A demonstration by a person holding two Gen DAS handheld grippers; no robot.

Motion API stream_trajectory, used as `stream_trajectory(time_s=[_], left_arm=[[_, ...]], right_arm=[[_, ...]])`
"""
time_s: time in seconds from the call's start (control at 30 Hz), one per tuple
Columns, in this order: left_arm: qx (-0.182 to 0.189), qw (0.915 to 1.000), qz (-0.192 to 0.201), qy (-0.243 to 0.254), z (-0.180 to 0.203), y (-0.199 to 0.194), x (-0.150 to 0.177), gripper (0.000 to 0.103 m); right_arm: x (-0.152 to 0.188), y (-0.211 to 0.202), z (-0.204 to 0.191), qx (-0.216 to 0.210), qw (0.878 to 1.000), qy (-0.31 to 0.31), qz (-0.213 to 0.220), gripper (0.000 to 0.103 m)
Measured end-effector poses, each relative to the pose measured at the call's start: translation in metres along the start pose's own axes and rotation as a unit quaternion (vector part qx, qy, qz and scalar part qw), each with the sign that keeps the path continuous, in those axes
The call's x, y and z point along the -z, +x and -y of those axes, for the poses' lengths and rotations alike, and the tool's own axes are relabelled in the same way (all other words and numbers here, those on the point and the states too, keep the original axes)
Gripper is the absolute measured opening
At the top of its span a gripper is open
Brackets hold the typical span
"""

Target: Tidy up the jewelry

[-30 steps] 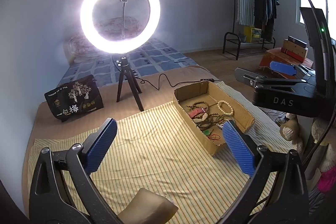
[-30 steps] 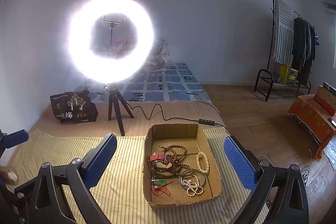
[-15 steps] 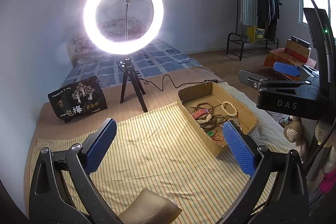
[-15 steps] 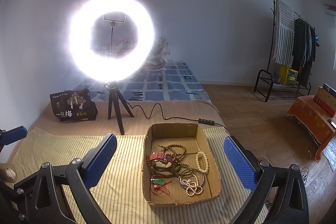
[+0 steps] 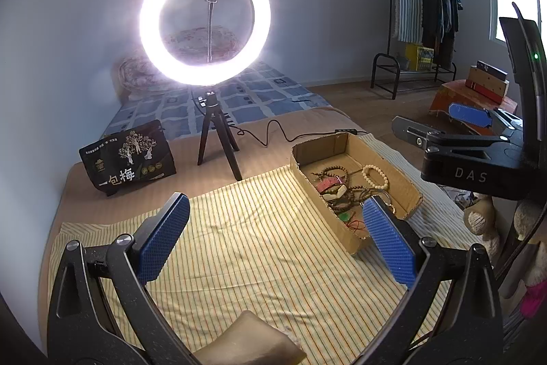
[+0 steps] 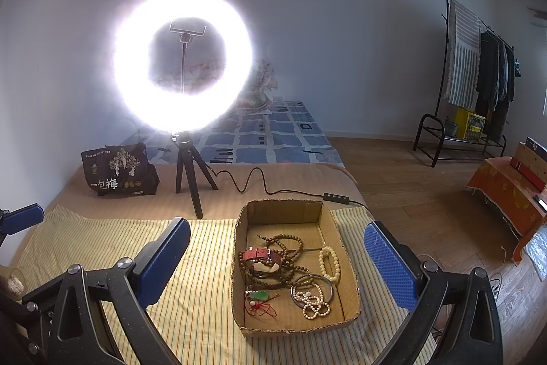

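Note:
A shallow cardboard box [image 6: 348,265] lies on a yellow striped cloth [image 6: 191,303] and holds a tangle of jewelry. In it are brown bead strands [image 6: 285,242], a red strap [image 6: 261,255], a cream bead bracelet [image 6: 330,262], a pale bead necklace [image 6: 312,301] and a green pendant on red cord [image 6: 261,298]. My right gripper [image 6: 277,264] hangs open above the box's near end, holding nothing. My left gripper [image 5: 275,240] is open over the cloth, left of the box [image 5: 403,183]. The right gripper [image 5: 430,122] also shows at the right of the left wrist view.
A lit ring light on a black tripod [image 6: 189,173] stands behind the cloth, its cable [image 6: 259,183] running past the box. A black printed bag [image 6: 118,170] sits at the back left. A tan object [image 5: 246,341] lies near the front. Plush toys [image 5: 482,221] and a clothes rack [image 6: 475,84] are to the right.
The left wrist view has drifted slightly, so the ring light and box sit a little further right in it. The right wrist view is almost unchanged. Both grippers stay open.

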State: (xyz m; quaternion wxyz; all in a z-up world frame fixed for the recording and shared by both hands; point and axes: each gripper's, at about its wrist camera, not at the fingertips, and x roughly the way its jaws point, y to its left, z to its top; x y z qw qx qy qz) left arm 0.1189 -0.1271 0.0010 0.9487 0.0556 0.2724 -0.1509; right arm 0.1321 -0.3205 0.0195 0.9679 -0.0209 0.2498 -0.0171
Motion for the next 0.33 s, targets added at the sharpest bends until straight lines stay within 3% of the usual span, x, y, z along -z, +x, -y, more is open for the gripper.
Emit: stream_trajectory(time_s=[0.33], left_arm=[[-0.012, 0.9999, 0.005, 0.000, -0.0018, -0.0004, 0.0018, 0.103]], right_arm=[[0.0008, 0.0007, 0.0013, 0.000, 1.000, -0.002, -0.001, 0.103]])
